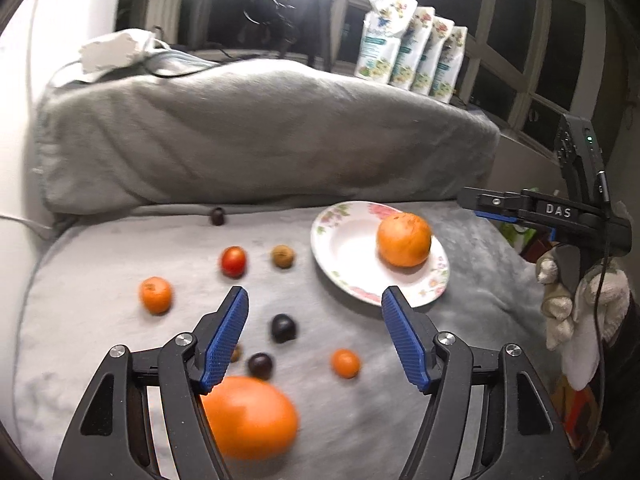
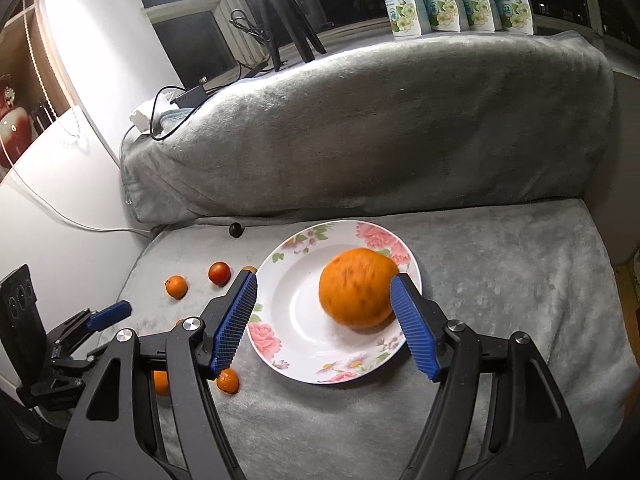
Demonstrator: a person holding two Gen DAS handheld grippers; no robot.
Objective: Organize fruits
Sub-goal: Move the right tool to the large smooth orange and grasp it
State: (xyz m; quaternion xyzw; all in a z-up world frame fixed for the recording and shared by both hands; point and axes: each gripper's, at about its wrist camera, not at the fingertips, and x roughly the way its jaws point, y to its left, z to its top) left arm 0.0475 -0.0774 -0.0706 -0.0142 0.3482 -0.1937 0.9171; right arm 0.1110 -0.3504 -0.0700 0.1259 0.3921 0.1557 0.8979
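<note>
Orange on plate touches open right tongs.

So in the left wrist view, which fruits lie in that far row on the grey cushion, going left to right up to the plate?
Small orange → red tomato → brownish round fruit → flowered plate with a big orange on it.

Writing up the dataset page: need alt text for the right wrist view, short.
A large orange sits on a floral plate on a grey cushioned seat, with the right tool open just in front of it. Small fruits, including a tomato and a small orange, lie left of the plate.
</note>
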